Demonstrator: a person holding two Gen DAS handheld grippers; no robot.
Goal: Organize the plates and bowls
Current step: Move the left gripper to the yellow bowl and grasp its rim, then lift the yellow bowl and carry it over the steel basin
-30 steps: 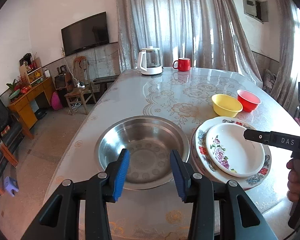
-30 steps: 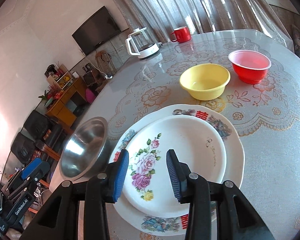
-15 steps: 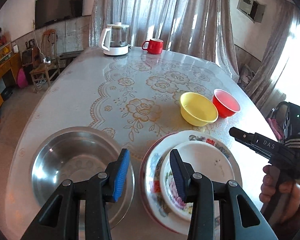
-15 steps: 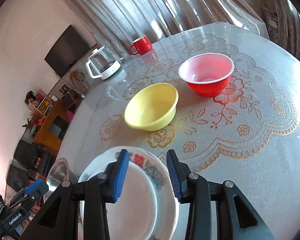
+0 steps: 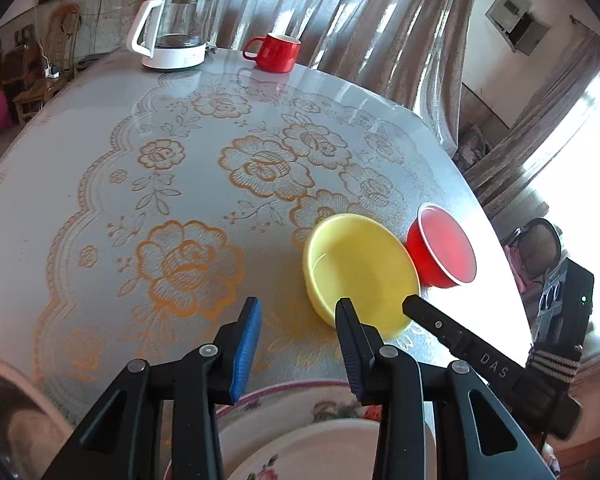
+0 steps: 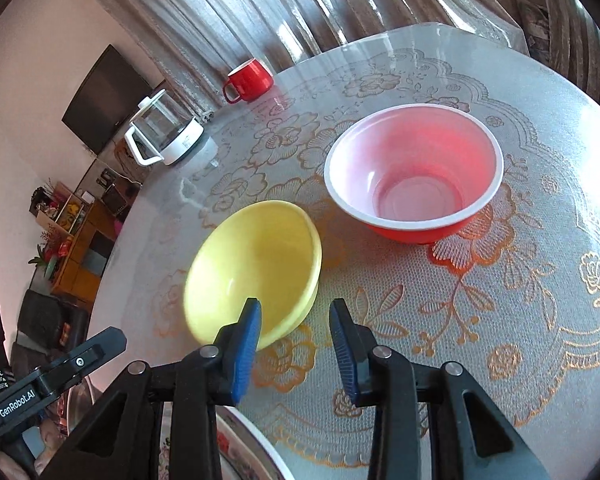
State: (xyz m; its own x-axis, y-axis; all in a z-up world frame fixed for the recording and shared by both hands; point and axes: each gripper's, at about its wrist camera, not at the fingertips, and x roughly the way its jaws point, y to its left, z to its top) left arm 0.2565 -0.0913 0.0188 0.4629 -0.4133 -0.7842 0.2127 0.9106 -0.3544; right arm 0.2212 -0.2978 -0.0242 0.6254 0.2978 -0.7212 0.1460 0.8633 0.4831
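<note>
While the table [image 5: 100, 168] is carrying everything under its lace-patterned cover, we are reading the layout as a sorting job half set up: the plates [image 5: 300, 432] are sitting stacked at the near edge, small floral one on the larger, so the flat ware is already together. The red bowl [image 6: 414, 178] and the yellow bowl [image 6: 256, 264] are standing upright just beside each other farther in, probably waiting to be nested. We are holding the left gripper [image 5: 298, 340] above bare cloth just left of the yellow bowl, its jaws closing with nothing between them. The right gripper [image 6: 294, 338] is hanging over the yellow bowl's near rim, jaws closing too, nothing pinched. Against a second ago, both views are now leaving the steel basin and the plate stack behind and are facing the two bowls instead; both pairs of jaws are standing narrower than they were.
</note>
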